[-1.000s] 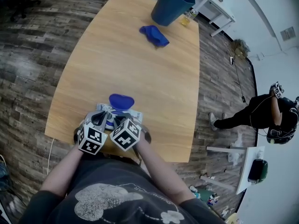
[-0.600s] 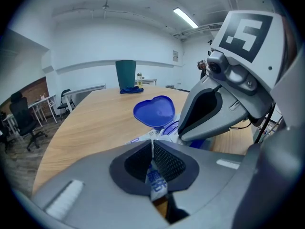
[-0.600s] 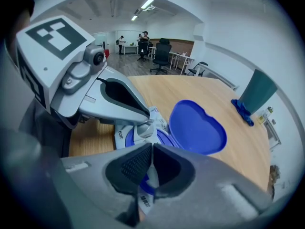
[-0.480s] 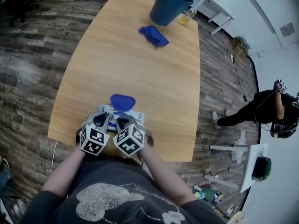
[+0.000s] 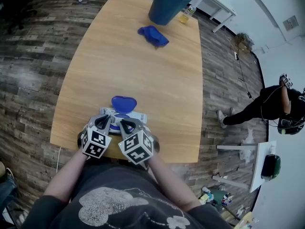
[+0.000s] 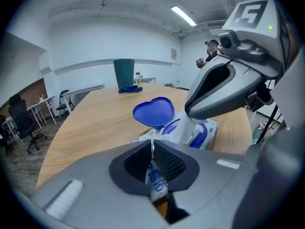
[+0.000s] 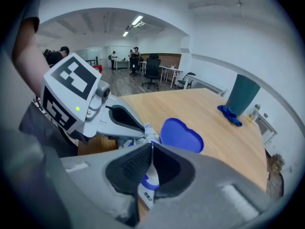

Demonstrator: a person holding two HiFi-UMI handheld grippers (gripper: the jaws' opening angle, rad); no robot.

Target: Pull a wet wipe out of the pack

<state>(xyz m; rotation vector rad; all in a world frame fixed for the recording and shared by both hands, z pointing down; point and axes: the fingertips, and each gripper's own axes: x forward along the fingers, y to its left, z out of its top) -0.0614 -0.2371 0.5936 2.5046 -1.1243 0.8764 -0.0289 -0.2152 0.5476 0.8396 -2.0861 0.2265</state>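
Note:
The white and blue wet wipe pack (image 5: pixel 138 116) lies near the front edge of the wooden table (image 5: pixel 143 70), with its blue heart-shaped lid (image 5: pixel 124 103) flipped open. My left gripper (image 5: pixel 103 122) is shut on the pack's near edge (image 6: pixel 157 182) and pins it. My right gripper (image 5: pixel 127 125) is shut on a white wet wipe (image 6: pixel 186 127), which stands up out of the pack's blue-ringed opening (image 6: pixel 200 133). In the right gripper view a thin white strip (image 7: pixel 152 152) sits between the pads, with the lid (image 7: pixel 181 135) just beyond.
A dark blue bin (image 5: pixel 167 4), a crumpled blue cloth (image 5: pixel 152 36) and a small bottle (image 5: pixel 184 15) sit at the table's far end. A person in black (image 5: pixel 271 109) stands on the floor at the right. The table's front edge is right under my hands.
My right gripper has lifted a little while still shut, and the wipe has come up with it. The left gripper has stayed put on the pack.

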